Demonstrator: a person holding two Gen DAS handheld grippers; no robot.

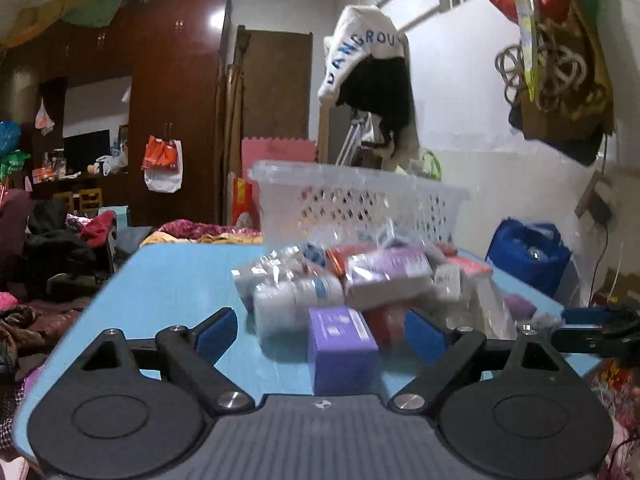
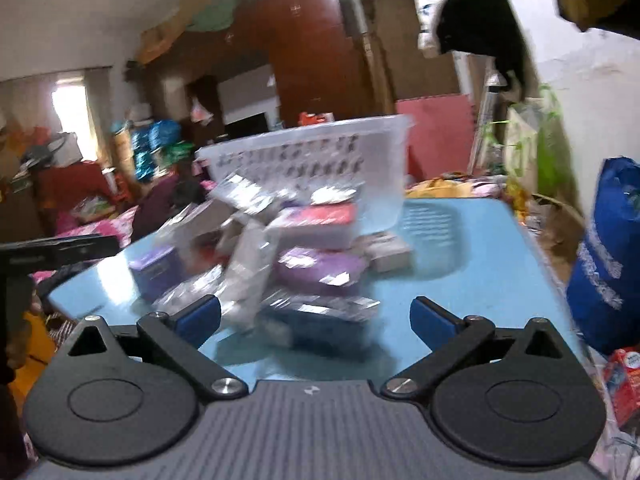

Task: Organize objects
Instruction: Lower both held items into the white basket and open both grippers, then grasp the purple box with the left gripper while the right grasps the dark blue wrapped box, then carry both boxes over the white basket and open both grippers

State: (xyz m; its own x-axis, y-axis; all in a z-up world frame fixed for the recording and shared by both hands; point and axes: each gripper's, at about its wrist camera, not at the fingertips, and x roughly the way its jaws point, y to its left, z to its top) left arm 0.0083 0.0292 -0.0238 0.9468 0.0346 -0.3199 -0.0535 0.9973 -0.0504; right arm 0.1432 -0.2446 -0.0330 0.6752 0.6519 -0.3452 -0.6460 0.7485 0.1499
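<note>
A light blue table (image 1: 168, 280) carries a loose heap of small packaged goods (image 1: 360, 280), and behind the heap, at the far side, stands a clear plastic basket (image 1: 360, 196) with a latticed wall. In the left wrist view the left gripper (image 1: 320, 330) has its blue-padded jaws spread wide and holds nothing; a purple box (image 1: 342, 344) stands on the table between them at the near edge of the heap, with clear space between it and each pad. Just behind it lie white bottles in a clear bag (image 1: 288, 300) and a pale box with a purple top (image 1: 388, 276). In the right wrist view, which is blurred, the right gripper (image 2: 316, 318) is also wide open and empty, pointed at the same heap (image 2: 280, 248); a crinkled clear bag (image 2: 248, 280) and a dark packet lie between its jaws, and whether the pads touch them cannot be told. The basket (image 2: 312, 160) shows tilted beyond the heap. To the right of the table, on the floor, sits a blue bag (image 2: 612, 264).
</note>
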